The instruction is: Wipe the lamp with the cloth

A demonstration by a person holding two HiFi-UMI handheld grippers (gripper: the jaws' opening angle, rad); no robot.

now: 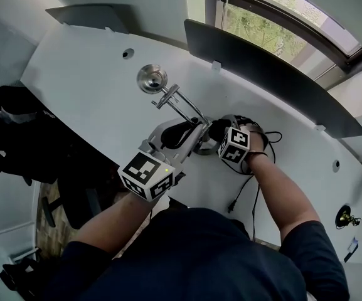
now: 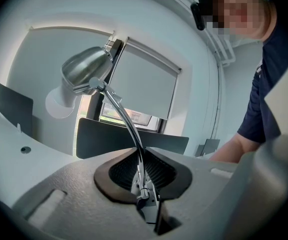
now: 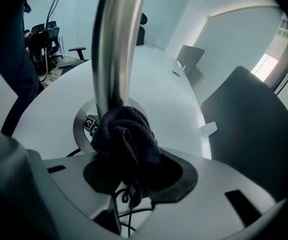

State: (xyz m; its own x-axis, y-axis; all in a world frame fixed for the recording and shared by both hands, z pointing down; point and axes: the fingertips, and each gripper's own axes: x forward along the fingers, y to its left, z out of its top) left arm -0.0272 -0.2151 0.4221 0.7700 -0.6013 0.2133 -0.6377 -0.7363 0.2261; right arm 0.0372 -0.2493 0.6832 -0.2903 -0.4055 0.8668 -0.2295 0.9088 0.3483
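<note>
A chrome desk lamp stands on the white desk (image 1: 86, 86), its round head (image 1: 150, 79) toward the far side and its thin arm (image 1: 184, 108) sloping down to the base. My left gripper (image 1: 190, 135) is shut on the lower end of that arm (image 2: 143, 186); the lamp head (image 2: 86, 69) rises up and to the left above it. My right gripper (image 1: 217, 132) is shut on a dark knitted cloth (image 3: 126, 140). The cloth is pressed against the lamp's chrome pole (image 3: 115, 44), just above the round base (image 3: 83, 126).
The lamp's black cord (image 1: 248, 182) trails over the desk near my right forearm. Black divider panels (image 1: 268, 74) stand along the far edge under a window. A cable hole (image 1: 128, 53) is in the desk. A dark office chair (image 1: 17, 127) is at the left.
</note>
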